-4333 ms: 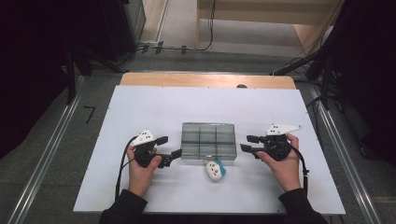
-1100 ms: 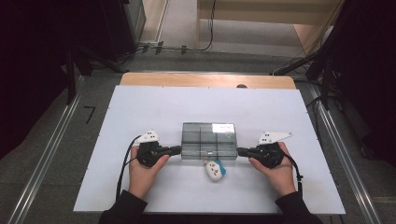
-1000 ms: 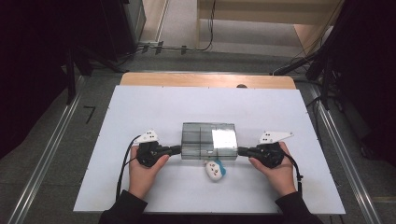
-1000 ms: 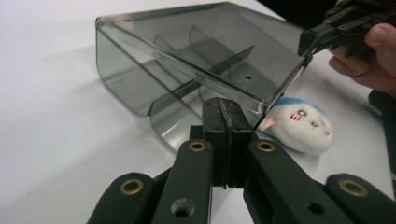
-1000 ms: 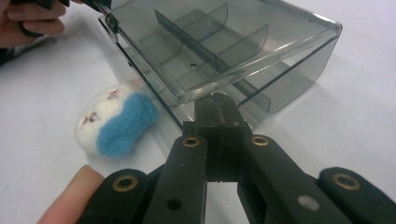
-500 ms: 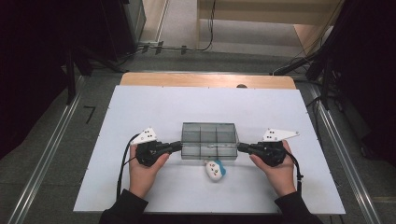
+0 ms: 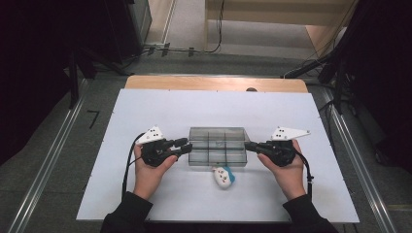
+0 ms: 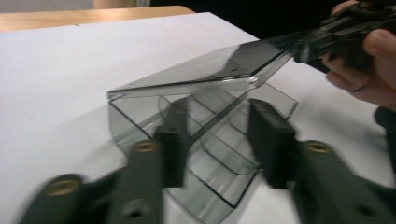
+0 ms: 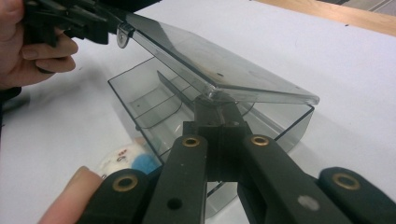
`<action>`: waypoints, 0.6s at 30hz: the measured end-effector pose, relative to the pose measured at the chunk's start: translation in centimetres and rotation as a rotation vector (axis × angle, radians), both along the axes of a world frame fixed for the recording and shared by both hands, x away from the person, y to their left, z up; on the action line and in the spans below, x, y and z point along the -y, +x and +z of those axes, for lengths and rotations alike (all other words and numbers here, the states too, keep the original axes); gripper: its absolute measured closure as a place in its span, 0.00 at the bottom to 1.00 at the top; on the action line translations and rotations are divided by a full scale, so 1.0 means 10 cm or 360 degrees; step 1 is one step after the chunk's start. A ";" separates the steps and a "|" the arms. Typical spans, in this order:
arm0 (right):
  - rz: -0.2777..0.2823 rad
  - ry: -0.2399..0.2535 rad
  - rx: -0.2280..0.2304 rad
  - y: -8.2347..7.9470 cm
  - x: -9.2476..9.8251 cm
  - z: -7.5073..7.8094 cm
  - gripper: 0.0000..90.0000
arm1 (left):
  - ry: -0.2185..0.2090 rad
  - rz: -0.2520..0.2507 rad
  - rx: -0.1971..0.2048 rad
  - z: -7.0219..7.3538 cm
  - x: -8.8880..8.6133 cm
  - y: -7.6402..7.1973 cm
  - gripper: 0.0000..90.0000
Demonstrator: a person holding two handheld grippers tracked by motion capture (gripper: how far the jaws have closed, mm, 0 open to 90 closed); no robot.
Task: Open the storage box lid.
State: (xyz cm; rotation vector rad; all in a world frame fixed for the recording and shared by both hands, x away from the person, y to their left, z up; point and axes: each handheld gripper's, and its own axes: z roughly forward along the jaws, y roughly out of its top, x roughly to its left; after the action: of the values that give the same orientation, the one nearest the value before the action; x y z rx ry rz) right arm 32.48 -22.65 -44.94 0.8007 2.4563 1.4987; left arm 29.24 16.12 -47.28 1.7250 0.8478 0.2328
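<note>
Clear compartment box (image 7: 217,146) mid-frame on the white table (image 7: 145,107), lid (image 9: 219,65) pinched at its edge by the shut right gripper (image 9: 218,100), left gripper (image 8: 219,140) just opening, nothing clamped; light, rigid, slick plastic, best gripped at rims

Glossy clear plastic box (image 7: 217,145), matt white tabletop (image 7: 145,111), fuzzy plush toy (image 7: 223,176), matt black tongs (image 7: 180,146)
</note>
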 end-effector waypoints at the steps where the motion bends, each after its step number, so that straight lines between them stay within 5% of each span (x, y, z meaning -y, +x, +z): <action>1: -0.0002 -0.0002 0.0008 0.01 0.00 0.01 0.98 | 0.0011 0.0015 -0.0005 0.00 -0.01 0.02 0.48; 9: -0.0030 0.0034 0.0036 0.11 -0.02 0.12 0.98 | -0.0001 0.0116 -0.0054 0.02 -0.02 0.21 0.02; 18: -0.0062 0.0049 0.0047 0.19 -0.04 0.15 0.98 | 0.0054 0.0124 -0.0039 0.05 0.08 0.41 0.00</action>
State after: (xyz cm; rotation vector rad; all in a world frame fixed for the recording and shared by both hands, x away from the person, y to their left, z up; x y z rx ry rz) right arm 34.39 -22.24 -43.49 0.8207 2.3883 1.5273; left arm 33.32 15.36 -46.75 1.7310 0.9346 0.2803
